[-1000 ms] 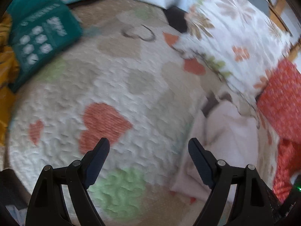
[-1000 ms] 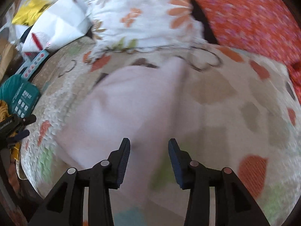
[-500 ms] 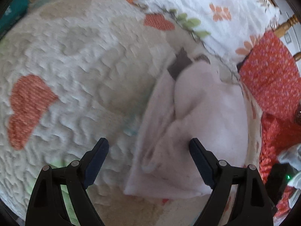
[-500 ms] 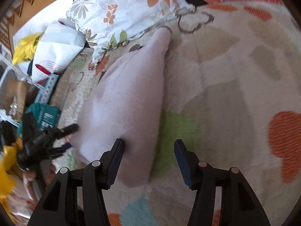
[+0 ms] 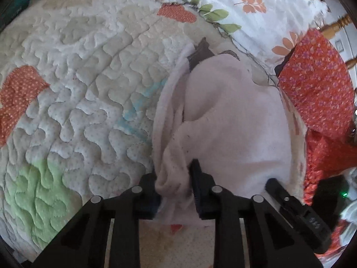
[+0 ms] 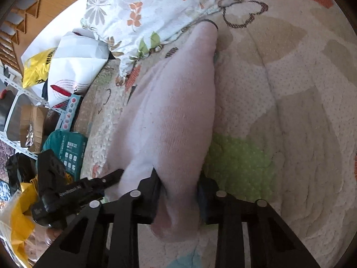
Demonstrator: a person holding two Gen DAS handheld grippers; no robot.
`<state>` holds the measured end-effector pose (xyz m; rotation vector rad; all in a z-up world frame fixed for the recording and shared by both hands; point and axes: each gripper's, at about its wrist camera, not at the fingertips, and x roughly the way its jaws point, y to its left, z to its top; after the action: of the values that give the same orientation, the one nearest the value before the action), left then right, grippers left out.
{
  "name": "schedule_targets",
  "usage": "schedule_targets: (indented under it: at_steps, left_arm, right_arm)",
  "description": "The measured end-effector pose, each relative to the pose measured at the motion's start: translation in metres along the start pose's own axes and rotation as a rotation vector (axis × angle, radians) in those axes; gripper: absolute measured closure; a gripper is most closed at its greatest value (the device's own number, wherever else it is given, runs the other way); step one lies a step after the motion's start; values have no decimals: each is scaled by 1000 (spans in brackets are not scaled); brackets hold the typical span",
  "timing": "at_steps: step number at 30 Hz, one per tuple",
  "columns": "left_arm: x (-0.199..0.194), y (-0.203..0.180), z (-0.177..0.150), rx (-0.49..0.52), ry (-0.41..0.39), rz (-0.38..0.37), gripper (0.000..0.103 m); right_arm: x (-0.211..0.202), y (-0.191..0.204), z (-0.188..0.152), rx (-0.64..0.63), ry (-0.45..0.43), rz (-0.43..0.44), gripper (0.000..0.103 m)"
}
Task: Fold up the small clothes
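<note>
While pinching a bunched near corner of the pale pink garment (image 5: 234,120), left gripper (image 5: 174,192) low over the quilted bedspread (image 5: 78,93), fingers drawn in with fabric gathered between them. Right gripper (image 6: 178,201) likewise clamped, its two fingers closed on the other near edge of that same pale pink garment (image 6: 178,111), cloth bulging out between and below the tips. Garment stretched away from both grippers across the bedspread (image 6: 290,111), partly folded over itself, a layered edge along its left side in the left wrist view, with a dark grey patch (image 5: 198,53) showing at the far end. Far tip of the garment touching the edge of a white floral pillow (image 6: 145,4) in the right wrist view; same floral pillow (image 5: 245,11) beyond the garment in the left wrist view. Red patterned fabric (image 5: 316,84) just beside the garment on the right of the left wrist view. Right gripper's black body (image 5: 296,214) visible at lower right of the left wrist view, close beside the left one; left gripper's body (image 6: 67,189) at lower left of the right wrist view. Off the bed's left edge in the right wrist view: a teal box (image 6: 69,151), a white bag (image 6: 75,67), yellow plastic (image 6: 38,67), a cardboard box (image 6: 31,125).
</note>
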<state>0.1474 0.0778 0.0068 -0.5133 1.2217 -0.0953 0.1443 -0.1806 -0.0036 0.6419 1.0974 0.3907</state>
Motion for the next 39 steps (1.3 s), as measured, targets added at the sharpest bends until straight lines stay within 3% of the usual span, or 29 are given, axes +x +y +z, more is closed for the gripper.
schedule_targets:
  at_steps: [4,8,11,12,15,20,22,23,26,31,35,39]
  left_arm:
    - [-7,-6,-11,23,-37,44,80]
    - [-19,3,-16,24,-47,83,80]
    - [-30,23,-13,-35,-49,102,66]
    - [-33,34,-12,-67,-46,102,61]
    - [-40,49,-10,-99,-56,115,60]
    - [-58,48,-11,-56,-150,212,60]
    - [-68,40,-12,-22,-197,237,53]
    - [-74,34,-13,-4,-231,256,48]
    - [-99,14,-21,67,-391,314,26]
    - [-147,-17,-42,149,-737,415,0]
    - [-173,-31,-55,193,-904,387,0]
    - [-177,-43,-61,248,-925,360,0]
  right_arm:
    - [-16,2,-8,-62,18,-49,82]
    - [-38,8,-27,-222,1,-210,86]
    - [-51,3,-41,-287,-32,-315,86]
    - [-54,0,-42,-287,-41,-328,86]
    - [-58,-12,-44,-240,-55,-325,86]
    - [-64,-9,-39,-214,-100,-314,84]
    - [-66,-7,-40,-219,-110,-314,77]
    - [-66,-6,-41,-222,-112,-319,72]
    - [-63,-6,-43,-224,-109,-333,71]
    - [-61,-4,-45,-229,-111,-349,65]
    - [-62,-1,-47,-237,-125,-378,62]
    - [-70,7,-51,-249,-152,-386,61]
